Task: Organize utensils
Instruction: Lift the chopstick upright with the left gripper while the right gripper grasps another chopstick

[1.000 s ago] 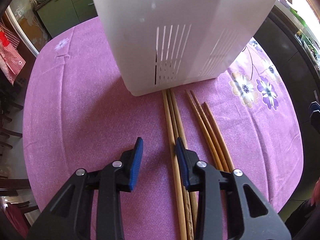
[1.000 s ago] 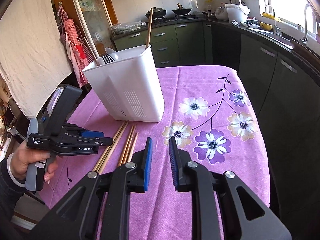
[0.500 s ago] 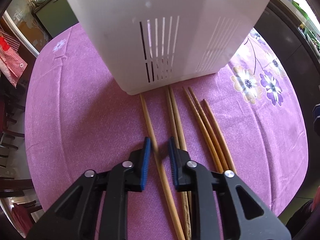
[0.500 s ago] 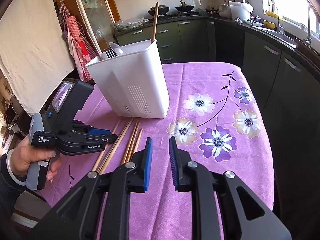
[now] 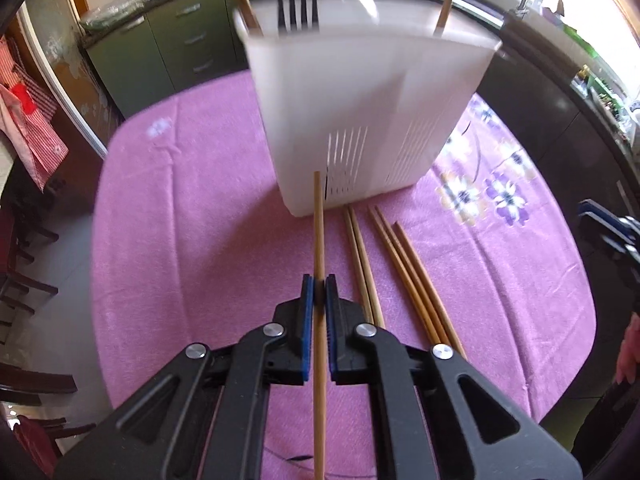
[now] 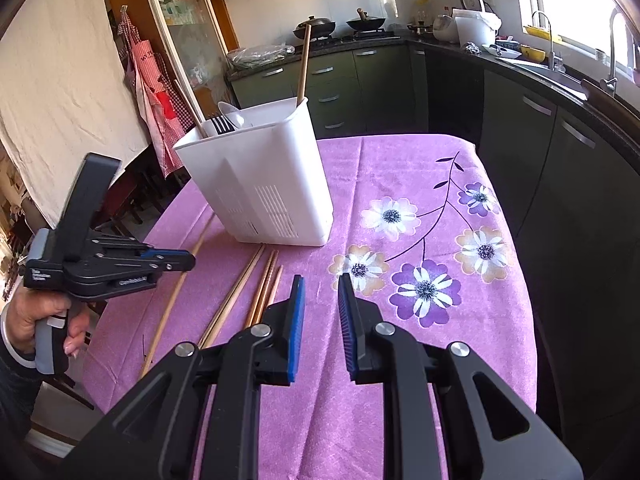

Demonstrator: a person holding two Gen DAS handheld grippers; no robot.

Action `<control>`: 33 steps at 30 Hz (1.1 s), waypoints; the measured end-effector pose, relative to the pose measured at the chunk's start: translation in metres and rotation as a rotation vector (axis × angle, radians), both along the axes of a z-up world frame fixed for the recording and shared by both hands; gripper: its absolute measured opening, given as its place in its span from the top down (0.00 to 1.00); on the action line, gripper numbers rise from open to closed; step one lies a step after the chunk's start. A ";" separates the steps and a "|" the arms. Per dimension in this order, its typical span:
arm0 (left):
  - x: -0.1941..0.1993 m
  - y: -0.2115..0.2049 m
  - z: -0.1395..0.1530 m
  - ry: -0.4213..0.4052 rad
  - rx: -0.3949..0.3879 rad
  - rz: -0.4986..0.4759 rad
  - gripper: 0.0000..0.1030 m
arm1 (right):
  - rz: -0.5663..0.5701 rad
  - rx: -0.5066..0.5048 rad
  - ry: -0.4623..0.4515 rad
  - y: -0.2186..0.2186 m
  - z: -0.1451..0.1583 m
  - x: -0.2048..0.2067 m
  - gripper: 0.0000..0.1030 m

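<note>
The left hand-held gripper [image 5: 319,282] is clamped on a single wooden chopstick [image 5: 319,224], its blue ribbed pads having just closed on the thin round stick. The chopstick runs straight out between the jaws, its far tip in front of the slotted wall of the white plastic utensil holder [image 5: 360,92]. From the right wrist view the stick slants from the left hand-held gripper down toward the table's near left edge; whether its low end still touches the cloth I cannot tell.

The holder is a smooth, tapered tub with vent slits near its base, standing toward the table's far left part. A black fork [image 6: 219,123], a pale spoon [image 6: 232,114] and two upright chopsticks stick out of it. Just before its near wall five loose chopsticks [image 5: 394,264] lie flat, a paler pair and a browner three, side by side.

The purple tablecloth [image 6: 400,168] is soft, napped and printed with flowers on the right half, which lies bare out to the rounded right edge.

The right hand-held gripper [image 6: 321,312] hangs above the near edge, jaws narrowly apart and holding nothing.
</note>
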State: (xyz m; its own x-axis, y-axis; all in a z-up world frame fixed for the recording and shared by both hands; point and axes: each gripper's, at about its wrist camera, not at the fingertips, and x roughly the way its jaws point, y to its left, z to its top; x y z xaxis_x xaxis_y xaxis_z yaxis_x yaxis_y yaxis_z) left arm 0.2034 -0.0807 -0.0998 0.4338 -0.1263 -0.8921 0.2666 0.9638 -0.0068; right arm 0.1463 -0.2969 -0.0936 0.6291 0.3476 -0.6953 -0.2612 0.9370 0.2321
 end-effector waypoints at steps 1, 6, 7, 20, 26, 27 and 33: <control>-0.006 0.002 0.010 -0.023 -0.002 -0.004 0.94 | 0.001 0.000 -0.001 0.001 0.001 -0.001 0.83; -0.038 0.019 0.052 -0.155 -0.028 -0.017 0.94 | 0.010 -0.010 -0.005 0.006 0.004 -0.002 0.80; -0.045 0.023 0.059 -0.176 -0.030 -0.016 0.94 | 0.013 -0.012 -0.004 0.008 0.004 -0.002 0.80; -0.100 0.052 0.090 -0.298 -0.056 -0.009 0.94 | 0.086 -0.031 0.097 0.036 -0.017 0.015 0.73; -0.111 0.057 0.090 -0.304 -0.070 -0.015 0.94 | 0.100 -0.091 0.200 0.061 -0.052 0.045 0.73; -0.112 0.058 0.090 -0.304 -0.072 -0.017 0.94 | 0.103 -0.105 0.214 0.065 -0.058 0.050 0.74; -0.116 0.061 0.091 -0.302 -0.078 -0.020 0.94 | 0.130 -0.127 0.291 0.086 -0.079 0.072 0.83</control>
